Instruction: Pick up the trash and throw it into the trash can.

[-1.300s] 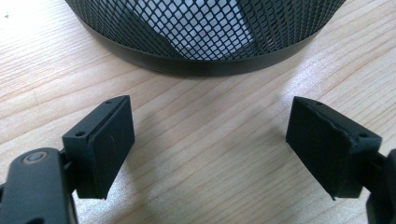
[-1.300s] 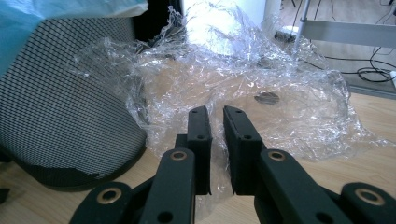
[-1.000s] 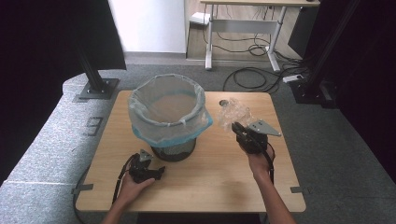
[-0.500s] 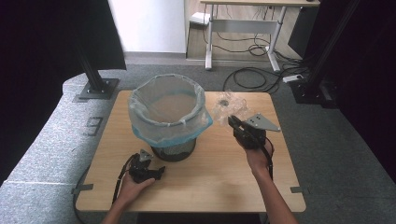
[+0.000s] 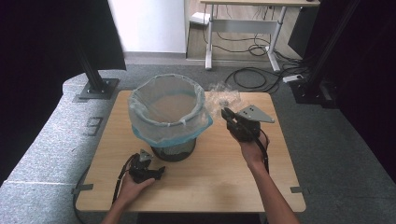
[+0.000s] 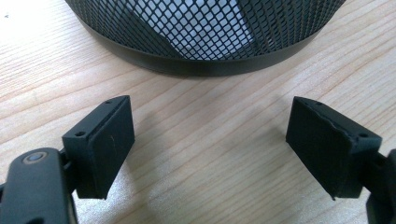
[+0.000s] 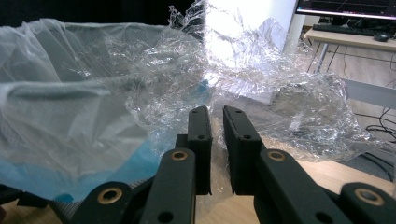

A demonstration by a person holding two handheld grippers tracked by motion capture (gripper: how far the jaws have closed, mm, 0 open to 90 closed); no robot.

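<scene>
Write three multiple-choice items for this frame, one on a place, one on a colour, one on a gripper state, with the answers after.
1. Where is the crumpled clear plastic?
A. inside the bin
B. on the floor
C. at the right gripper's jaws, right of the mesh bin

2. What colour is the folded-down edge of the bin liner?
A. blue
B. red
C. yellow

3. How do the left gripper's jaws stand?
A. clamped on the bin's base
B. wide apart over bare table
C. shut on plastic

Answers: 1 C, the high view shows the plastic raised beside the bin at the right gripper. 2 A, a blue band hangs below the rim. 3 B, the left gripper view shows wood grain between the separated jaws.
</scene>
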